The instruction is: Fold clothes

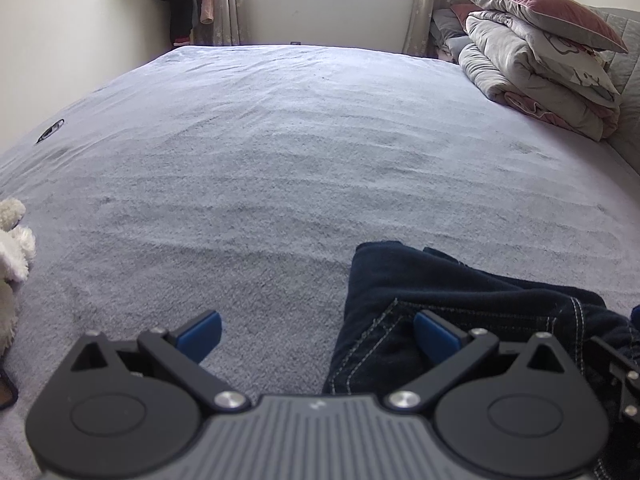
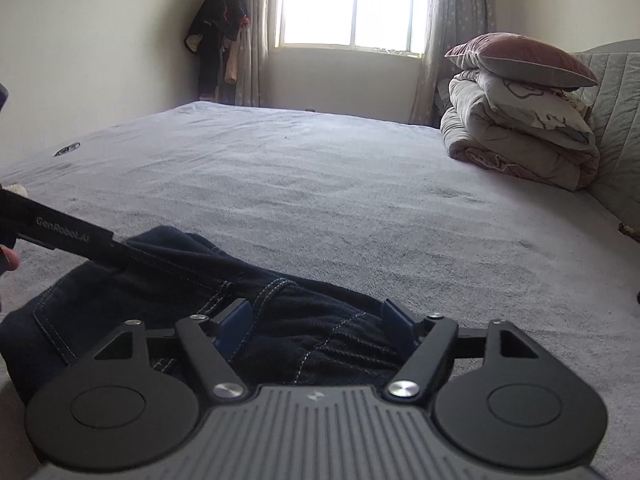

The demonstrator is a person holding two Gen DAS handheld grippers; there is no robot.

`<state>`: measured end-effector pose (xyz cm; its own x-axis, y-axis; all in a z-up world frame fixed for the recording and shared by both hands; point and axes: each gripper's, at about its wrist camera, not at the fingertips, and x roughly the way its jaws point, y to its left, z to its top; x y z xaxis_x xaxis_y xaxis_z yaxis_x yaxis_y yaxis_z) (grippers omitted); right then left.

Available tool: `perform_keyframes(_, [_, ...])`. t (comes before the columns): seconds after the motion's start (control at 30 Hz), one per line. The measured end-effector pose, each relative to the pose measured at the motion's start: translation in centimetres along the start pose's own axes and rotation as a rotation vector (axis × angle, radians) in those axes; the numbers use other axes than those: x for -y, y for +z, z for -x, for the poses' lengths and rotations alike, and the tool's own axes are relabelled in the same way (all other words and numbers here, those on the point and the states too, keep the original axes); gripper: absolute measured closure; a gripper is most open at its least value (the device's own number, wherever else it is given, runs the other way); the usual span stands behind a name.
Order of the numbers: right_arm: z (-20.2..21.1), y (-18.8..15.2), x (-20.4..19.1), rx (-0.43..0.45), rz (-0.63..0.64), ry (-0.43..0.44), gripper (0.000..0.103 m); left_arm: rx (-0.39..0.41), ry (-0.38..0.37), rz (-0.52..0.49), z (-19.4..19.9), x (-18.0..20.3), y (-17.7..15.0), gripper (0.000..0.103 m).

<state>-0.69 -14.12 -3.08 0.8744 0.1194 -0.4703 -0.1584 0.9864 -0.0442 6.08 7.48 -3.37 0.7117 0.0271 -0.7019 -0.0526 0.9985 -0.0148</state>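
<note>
Right now the dark jeans (image 2: pixel 168 296) lie bunched and partly folded on the near part of the bed (image 2: pixel 320 184), white stitching showing along seams. Right gripper (image 2: pixel 316 330) sits low over the denim, blue pads (image 2: pixel 234 330) spread wide with a fold of jeans between them; pads don't look pressed in, so released. Left gripper (image 1: pixel 316 330) also spread wide, its right pad over the jeans' edge, left pad (image 1: pixel 200 334) over bare bedcover, nothing clamped. In the right wrist view the left gripper's black body reaches onto the jeans from the left. Folded quilt stack (image 1: pixel 536 80) with pillow (image 1: pixel 540 8) at far right of bed. White plush toy (image 1: pixel 12 240) at left edge. Window (image 2: pixel 352 4) behind, clothes hanging (image 2: pixel 220 36) in corner.
</note>
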Motion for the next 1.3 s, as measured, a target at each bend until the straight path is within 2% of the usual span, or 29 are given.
perform_keyframes(0.1, [0.6, 0.0, 0.2, 0.012, -0.017, -0.008, 0.025, 0.002, 0.004, -0.008, 0.2, 0.1, -0.1, 0.000])
perform_keyframes(0.17, [0.9, -0.1, 0.5, 0.023, -0.028, -0.025, 0.019, 0.007, 0.005, -0.014, 0.3, 0.1, -0.1, 0.000])
perform_keyframes(0.33, [1.4, -0.1, 1.5, 0.030, -0.072, -0.060, 0.019, 0.013, 0.014, -0.015, 0.7, 0.2, -0.3, 0.000])
perform_keyframes(0.67, [1.0, -0.2, 2.7, -0.013, -0.142, -0.042, 0.018, 0.008, 0.029, -0.012, 1.0, -0.3, -0.5, 0.000])
perform_keyframes(1.3, [0.8, -0.7, 3.0, -0.061, -0.189, -0.018, 0.018, -0.031, -0.044, 0.017, 0.7, -0.9, -0.4, 0.000])
